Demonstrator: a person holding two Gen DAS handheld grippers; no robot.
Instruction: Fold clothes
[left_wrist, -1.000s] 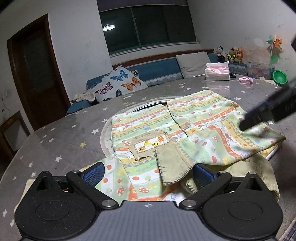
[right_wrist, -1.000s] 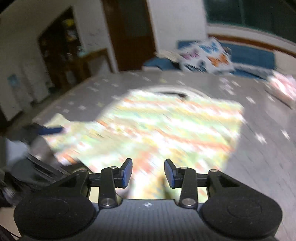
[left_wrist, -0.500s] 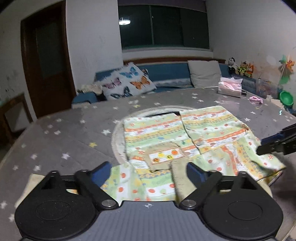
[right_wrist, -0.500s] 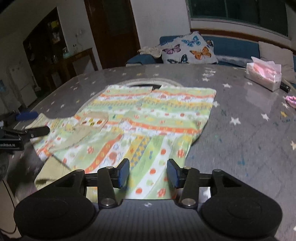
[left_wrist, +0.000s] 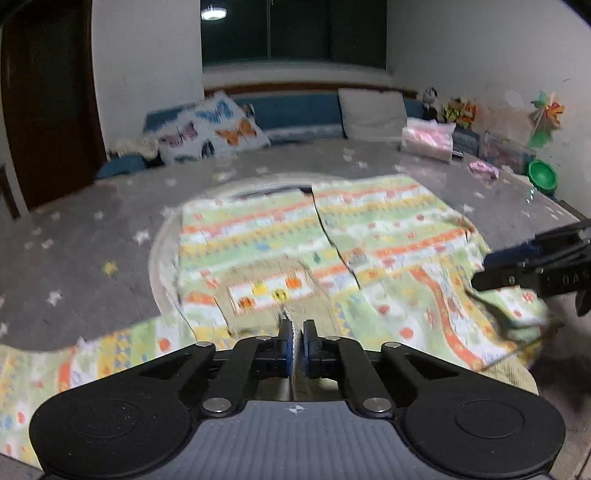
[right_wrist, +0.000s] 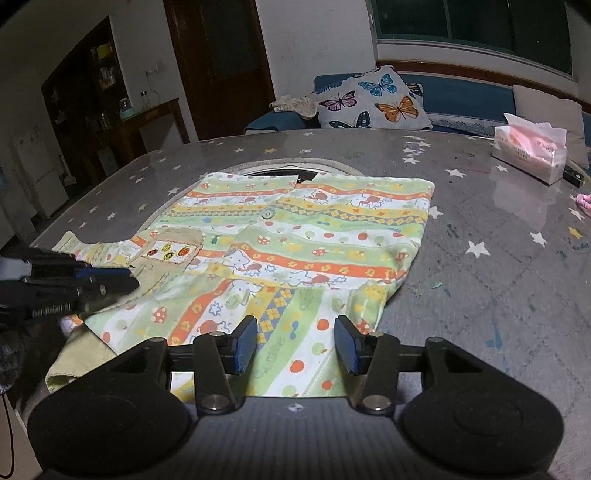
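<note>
left wrist view: the left claw (left_wrist: 295, 341) is closed, its blue pads pinching a near edge of the shirt (left_wrist: 332, 251), close to the khaki pocket (left_wrist: 269, 291) with its strip of small fruit prints. the shirt is a striped, patterned child's top in green, orange and yellow, spread flat on the grey star-printed desk (left_wrist: 74, 251), with its front opening running from far to near down the middle. one sleeve (left_wrist: 74, 354) stretches out to the near left. at the right edge the right claw (left_wrist: 517, 269) comes in over the right side of the shirt; from here i cannot tell how its fingers stand. a tissue pack (left_wrist: 428, 142) and a green bowl (left_wrist: 542, 176) sit at the far right (the picture is somewhat blurred).

right wrist view: the right claw (right_wrist: 297, 345) is open, its two blue pads well apart, hovering above the near hem of the shirt (right_wrist: 314, 254) without gripping it. the shirt lies in the middle of the desk (right_wrist: 498, 266), collar toward the far side, a button (right_wrist: 268, 213) visible on the front. at the left the left claw (right_wrist: 122, 278) is clamped on the shirt's edge beside the khaki pocket (right_wrist: 173, 245). a khaki flap (right_wrist: 77, 358) shows at the near left under the shirt. the tissue pack (right_wrist: 530, 151) stands at the far right of the desk, and a butterfly cushion (right_wrist: 373, 99) leans on the blue sofa (right_wrist: 461, 98) beyond.
</note>
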